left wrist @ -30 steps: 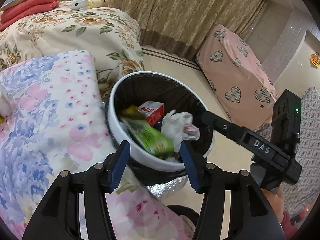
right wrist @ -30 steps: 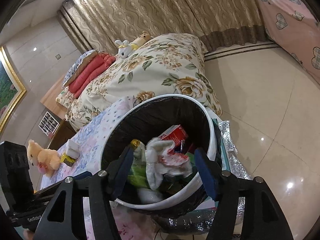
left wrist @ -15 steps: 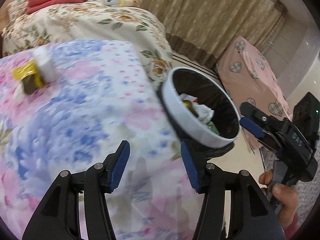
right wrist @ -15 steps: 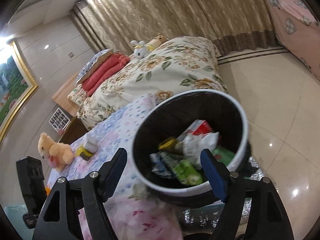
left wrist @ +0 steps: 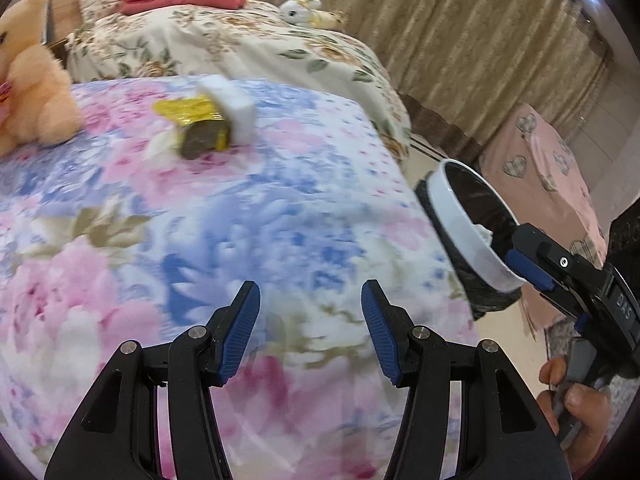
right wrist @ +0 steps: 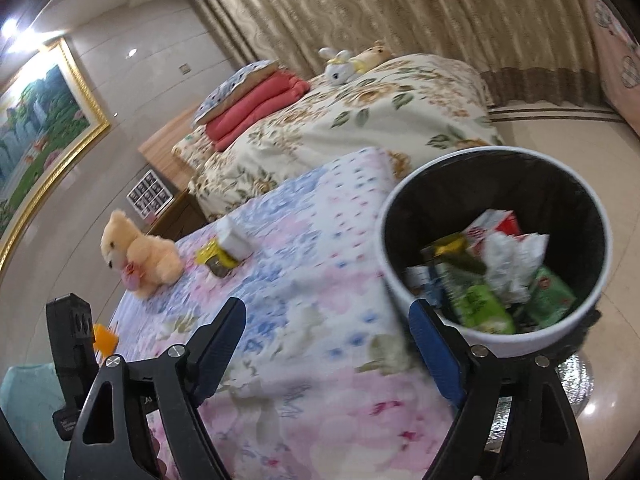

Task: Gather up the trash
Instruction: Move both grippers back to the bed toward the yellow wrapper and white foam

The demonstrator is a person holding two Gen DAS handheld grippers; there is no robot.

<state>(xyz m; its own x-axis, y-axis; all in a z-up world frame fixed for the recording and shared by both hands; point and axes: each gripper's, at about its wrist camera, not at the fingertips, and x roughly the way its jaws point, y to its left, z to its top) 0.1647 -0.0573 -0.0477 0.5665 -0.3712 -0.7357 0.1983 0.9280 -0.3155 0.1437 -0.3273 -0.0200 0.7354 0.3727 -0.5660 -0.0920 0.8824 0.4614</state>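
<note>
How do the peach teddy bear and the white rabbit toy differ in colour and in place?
The teddy bear is peach; the rabbit toy is white with a yellow bow. The bear sits on the pink-blue floral cover, near the trash; the rabbit lies on the farther cream floral bed. Both are plush toys.

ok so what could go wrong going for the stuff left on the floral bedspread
The yellow wrapper lies tucked against the white block, so the open left hand-held gripper might pinch both or push them apart. The teddy bear sits close by and could get nudged. The trash bin sits right at the bed's edge, easy to bump.
</note>
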